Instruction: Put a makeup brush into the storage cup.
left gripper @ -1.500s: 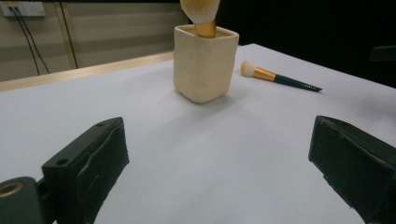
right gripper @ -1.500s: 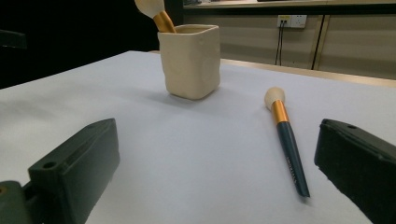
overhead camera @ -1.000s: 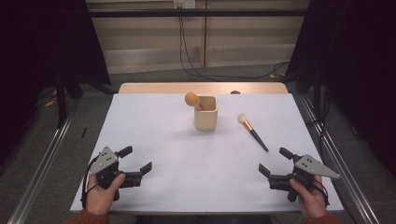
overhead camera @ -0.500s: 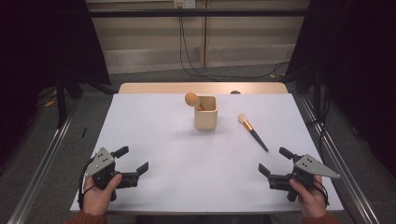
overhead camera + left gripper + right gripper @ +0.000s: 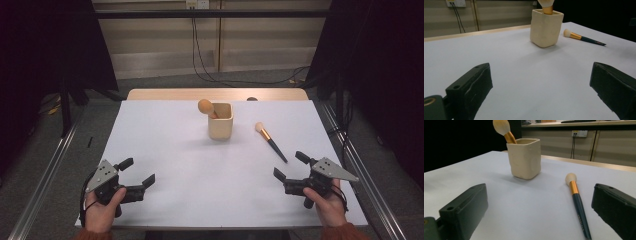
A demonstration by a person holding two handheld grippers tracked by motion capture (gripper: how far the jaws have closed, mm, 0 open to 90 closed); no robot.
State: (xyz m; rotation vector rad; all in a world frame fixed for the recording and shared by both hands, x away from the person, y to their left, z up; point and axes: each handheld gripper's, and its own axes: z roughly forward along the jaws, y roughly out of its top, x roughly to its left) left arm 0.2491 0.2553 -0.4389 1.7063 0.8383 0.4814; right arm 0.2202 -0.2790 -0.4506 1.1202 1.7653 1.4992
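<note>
A cream square cup (image 5: 221, 121) (image 5: 546, 27) (image 5: 524, 158) stands at the far middle of the white table. One makeup brush (image 5: 206, 107) (image 5: 504, 130) leans in it, head up and to the left. A second brush (image 5: 270, 141) (image 5: 584, 38) (image 5: 578, 204) with a dark handle and gold ferrule lies flat to the cup's right. My left gripper (image 5: 136, 172) (image 5: 541, 87) rests near the front left corner, open and holding nothing. My right gripper (image 5: 291, 166) (image 5: 541, 212) sits near the front right, open, just short of the lying brush's handle end.
The white table surface (image 5: 200, 170) spans between both grippers. A wooden strip (image 5: 165, 94) runs along the far edge. Metal rails (image 5: 45, 170) flank the table on both sides, with cables (image 5: 205, 60) on the floor behind.
The left gripper has drifted slightly back and to the left toward the table's front edge. The right gripper, cup and brushes have not moved.
</note>
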